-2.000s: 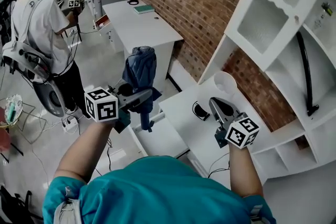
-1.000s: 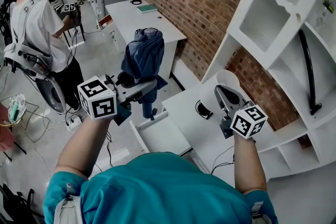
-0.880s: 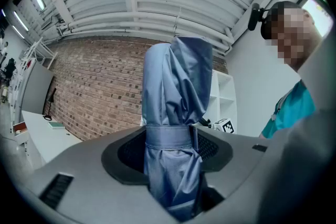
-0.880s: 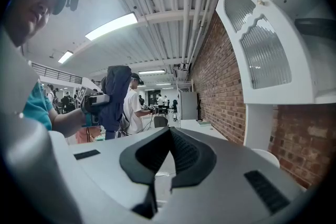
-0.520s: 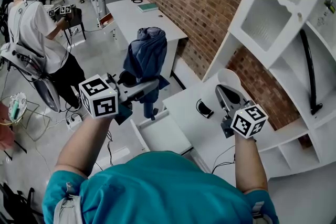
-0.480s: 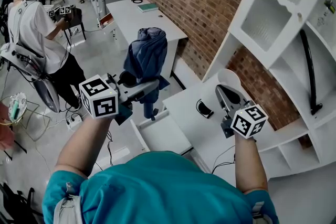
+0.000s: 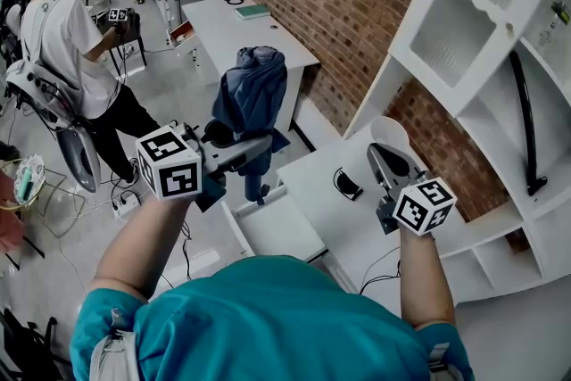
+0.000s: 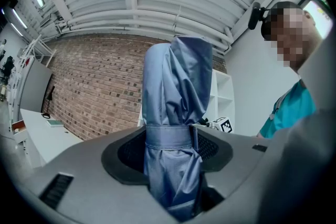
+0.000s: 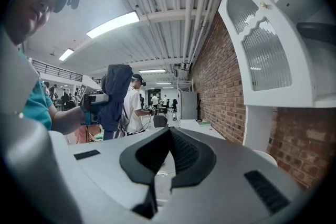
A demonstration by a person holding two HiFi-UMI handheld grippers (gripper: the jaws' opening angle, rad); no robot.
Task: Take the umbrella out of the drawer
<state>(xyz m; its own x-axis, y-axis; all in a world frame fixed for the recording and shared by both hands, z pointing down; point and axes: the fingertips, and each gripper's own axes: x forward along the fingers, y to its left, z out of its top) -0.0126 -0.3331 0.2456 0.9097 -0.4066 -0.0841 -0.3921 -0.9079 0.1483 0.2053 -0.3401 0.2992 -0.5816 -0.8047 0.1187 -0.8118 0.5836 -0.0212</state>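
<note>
The left claw (image 7: 252, 153) grips the folded blue umbrella (image 7: 252, 98) at its strap, holding it upright. Compared with two seconds ago the umbrella sits slightly higher and now holds steady, clear of the open drawer (image 7: 278, 232) at its 6 o'clock. The right claw (image 7: 382, 158), at 3 o'clock, is closed and empty. The removal looks done.

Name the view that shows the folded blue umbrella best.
The left gripper view: the umbrella fills the centre, its folds sharp, clamped in the left gripper. The head view shows its whole length, upright, but smaller. The right gripper view shows it small at the left.
</note>
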